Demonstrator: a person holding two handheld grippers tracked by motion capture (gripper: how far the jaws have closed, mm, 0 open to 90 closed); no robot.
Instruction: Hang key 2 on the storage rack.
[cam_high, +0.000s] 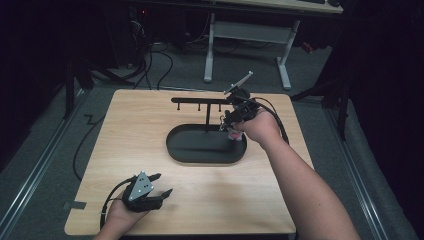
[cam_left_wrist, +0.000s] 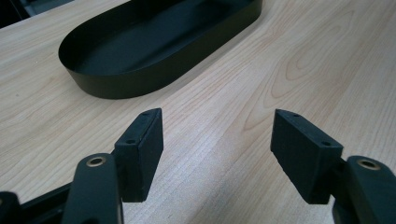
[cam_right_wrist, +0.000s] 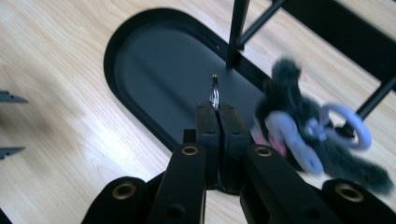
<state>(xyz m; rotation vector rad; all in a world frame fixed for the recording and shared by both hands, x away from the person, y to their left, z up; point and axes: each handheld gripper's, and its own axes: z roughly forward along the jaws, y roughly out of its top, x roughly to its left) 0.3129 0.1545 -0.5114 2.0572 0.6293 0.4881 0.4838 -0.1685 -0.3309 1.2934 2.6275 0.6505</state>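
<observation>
Pinching a small metal key ring (cam_right_wrist: 214, 91) edge-on between its closed jaws, the right gripper (cam_high: 234, 119) hangs above the far end of the black oval tray (cam_high: 175, 145), just in front of the stand's upright post (cam_right_wrist: 237, 28). A furry keychain charm (cam_right_wrist: 299, 126), dark with pale lilac loops and a pink patch, dangles blurred just beside those jaws, apparently linked to the ring. The black hook rail (cam_high: 197, 100) with its short pegs runs above and beyond the tips. The left gripper (cam_high: 161, 185) rests on the wooden table (cam_left_wrist: 303, 60), well apart from the right one, its jaws spread wide with nothing between them; the tray's near wall lies ahead of its pads.

Risk, as judged: only a sliver of ring is clamped, so a swinging charm could twist the ring free, dropping it into the tray. A thin ring held edge-on may also miss a peg.

No brand, label or legible writing appears.
</observation>
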